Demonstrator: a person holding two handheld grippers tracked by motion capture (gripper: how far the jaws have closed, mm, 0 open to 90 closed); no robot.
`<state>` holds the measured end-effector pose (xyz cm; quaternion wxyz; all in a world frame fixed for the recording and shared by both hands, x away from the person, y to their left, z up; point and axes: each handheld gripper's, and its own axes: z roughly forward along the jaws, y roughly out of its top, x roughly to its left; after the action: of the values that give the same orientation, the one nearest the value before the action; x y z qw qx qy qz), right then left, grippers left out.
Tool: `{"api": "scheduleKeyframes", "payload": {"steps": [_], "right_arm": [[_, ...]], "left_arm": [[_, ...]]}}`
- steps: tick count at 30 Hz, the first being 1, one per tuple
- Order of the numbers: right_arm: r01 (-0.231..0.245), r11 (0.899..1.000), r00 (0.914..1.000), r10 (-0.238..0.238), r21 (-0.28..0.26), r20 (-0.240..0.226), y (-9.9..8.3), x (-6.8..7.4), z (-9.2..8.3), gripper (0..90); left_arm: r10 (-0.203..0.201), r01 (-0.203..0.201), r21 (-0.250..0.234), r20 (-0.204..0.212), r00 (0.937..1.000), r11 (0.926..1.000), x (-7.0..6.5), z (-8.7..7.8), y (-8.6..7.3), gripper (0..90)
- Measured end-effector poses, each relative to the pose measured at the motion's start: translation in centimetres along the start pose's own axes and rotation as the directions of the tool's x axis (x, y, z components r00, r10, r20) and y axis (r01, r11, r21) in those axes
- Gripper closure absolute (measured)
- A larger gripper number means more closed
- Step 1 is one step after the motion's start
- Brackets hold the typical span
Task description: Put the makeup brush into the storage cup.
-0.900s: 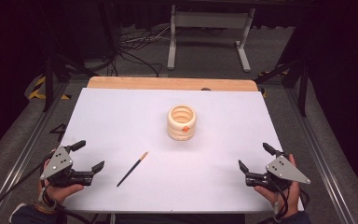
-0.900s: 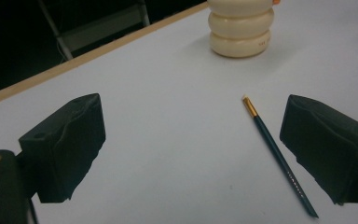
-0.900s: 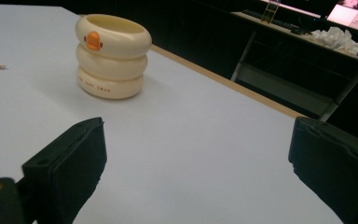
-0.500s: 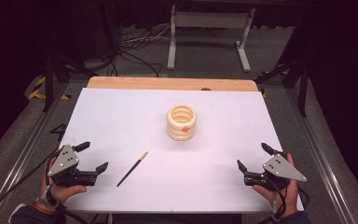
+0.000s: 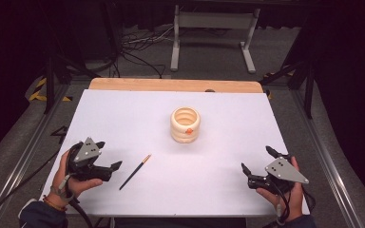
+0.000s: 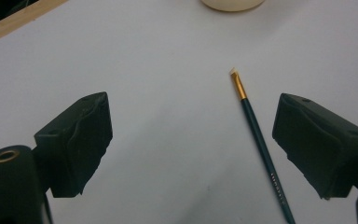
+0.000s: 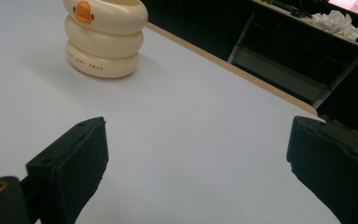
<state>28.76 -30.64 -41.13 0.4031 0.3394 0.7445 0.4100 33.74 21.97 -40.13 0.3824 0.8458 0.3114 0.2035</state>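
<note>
- Two grippers sit nearest us: the left gripper (image 5: 108,156) at 8 o'clock, the right gripper (image 5: 257,160) at 4 o'clock, both with jaws wide apart, holding nothing.
- We see a paintbrush (image 5: 134,172) lying just beside the left gripper.
- Farther, toward 12 o'clock, stands a cream ringed cup (image 5: 185,124) on the white table (image 5: 123,114).

Cream ribbed ring-stacked cup (image 6: 233,4) cut off by the top edge in the left gripper view, only its base visible. Same cup (image 7: 105,37) cropped at the rim in the right gripper view; small red lettering on its lowest ring too blurred to read. Thin dark-green paintbrush with gold ferrule (image 6: 260,143) running off the bottom edge, handle end unseen; handle print too small to read.
</note>
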Motion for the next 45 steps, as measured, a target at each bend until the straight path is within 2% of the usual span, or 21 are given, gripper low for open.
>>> {"api": "scheduleKeyframes", "payload": {"steps": [3,6,10,12,16,21,23,26,27,28,29,30,32,33,34,35,36,37,38,41,45], "right_arm": [[0.007,1.000,1.0000,-0.007,0.014,0.001,-0.1,0.1,0.1,6.0],[0.006,1.000,1.0000,-0.006,0.018,0.004,-0.1,0.0,0.1,6.1],[0.015,1.000,0.9998,-0.016,0.022,0.012,0.0,0.1,0.2,6.6],[0.024,0.999,0.9997,-0.024,0.022,0.007,0.0,0.2,0.2,6.6],[0.029,0.999,0.9995,-0.029,0.032,0.009,-0.1,0.2,0.4,7.1],[0.038,0.999,0.9993,-0.038,0.021,0.002,0.0,0.3,0.3,7.2],[0.041,0.999,0.9992,-0.041,0.024,-0.003,0.0,0.4,0.3,7.2],[0.046,0.999,0.9989,-0.046,0.026,-0.010,0.0,0.5,0.4,7.4],[0.049,0.998,0.9988,-0.048,0.027,-0.013,0.0,0.5,0.4,7.5],[0.048,0.998,0.9987,-0.047,0.028,-0.016,-0.1,0.5,0.4,7.5],[0.048,0.998,0.9987,-0.048,0.029,-0.017,-0.1,0.5,0.5,7.5],[0.050,0.998,0.9986,-0.049,0.030,-0.019,-0.1,0.5,0.5,7.6],[0.051,0.998,0.9985,-0.050,0.031,-0.019,-0.1,0.5,0.5,7.6],[0.051,0.998,0.9985,-0.051,0.032,-0.020,-0.1,0.5,0.5,7.6],[0.051,0.998,0.9985,-0.050,0.032,-0.021,-0.1,0.5,0.5,7.7],[0.051,0.998,0.9985,-0.050,0.032,-0.021,-0.1,0.5,0.5,7.7],[0.048,0.998,0.9987,-0.048,0.036,-0.020,-0.1,0.5,0.6,7.7],[0.048,0.998,0.9987,-0.047,0.036,-0.020,-0.1,0.5,0.6,7.7],[0.050,0.998,0.9986,-0.049,0.035,-0.021,-0.1,0.5,0.5,7.7],[0.050,0.998,0.9986,-0.049,0.034,-0.021,-0.1,0.5,0.5,7.7],[0.050,0.998,0.9986,-0.049,0.036,-0.018,-0.1,0.5,0.6,8.1]], "left_arm": [[0.021,-0.022,0.035,0.019,0.9996,0.9992,-0.4,0.8,1.1,14.3],[0.034,-0.039,0.100,0.050,0.9982,0.9942,-0.7,1.9,2.2,17.9],[0.021,-0.040,0.186,0.100,0.9947,0.9817,-1.1,3.6,3.5,20.4],[0.015,-0.041,0.236,0.110,0.9938,0.9708,-1.4,4.7,4.1,23.0],[-0.005,-0.035,0.283,0.141,0.9900,0.9584,-1.7,6.1,4.8,25.1],[-0.037,-0.027,0.349,0.176,0.9836,0.9368,-1.9,7.3,5.4,33.8],[-0.042,-0.033,0.378,0.190,0.9810,0.9252,-2.1,7.8,5.5,39.3],[-0.036,-0.066,0.438,0.221,0.9747,0.8965,-2.1,8.7,5.6,48.5],[-0.036,-0.066,0.438,0.221,0.9747,0.8965,-2.1,8.7,5.6,54.1],[-0.040,-0.069,0.466,0.219,0.9748,0.8823,-2.0,9.2,5.6,56.7],[-0.040,-0.069,0.466,0.219,0.9748,0.8823,-2.0,9.2,5.6,57.7],[-0.049,-0.066,0.481,0.222,0.9738,0.8745,-2.0,9.5,5.6,57.8],[-0.052,-0.066,0.486,0.225,0.9730,0.8712,-2.0,9.8,5.6,58.7],[-0.050,-0.069,0.498,0.222,0.9739,0.8647,-2.1,9.9,5.7,59.4],[-0.043,-0.077,0.515,0.218,0.9749,0.8537,-2.3,10.3,5.7,61.1],[-0.043,-0.077,0.515,0.218,0.9749,0.8537,-2.3,10.3,5.7,61.9],[-0.038,-0.084,0.537,0.213,0.9763,0.8392,-2.5,10.7,5.7,62.9],[-0.038,-0.084,0.537,0.213,0.9763,0.8392,-2.5,10.7,5.7,63.6],[-0.027,-0.097,0.547,0.214,0.9764,0.8317,-2.6,11.0,5.7,63.7],[-0.018,-0.104,0.551,0.212,0.9771,0.8277,-2.6,11.0,5.8,64.4],[0.003,-0.122,0.555,0.211,0.9775,0.8225,-2.7,10.9,5.8,73.5]]}}
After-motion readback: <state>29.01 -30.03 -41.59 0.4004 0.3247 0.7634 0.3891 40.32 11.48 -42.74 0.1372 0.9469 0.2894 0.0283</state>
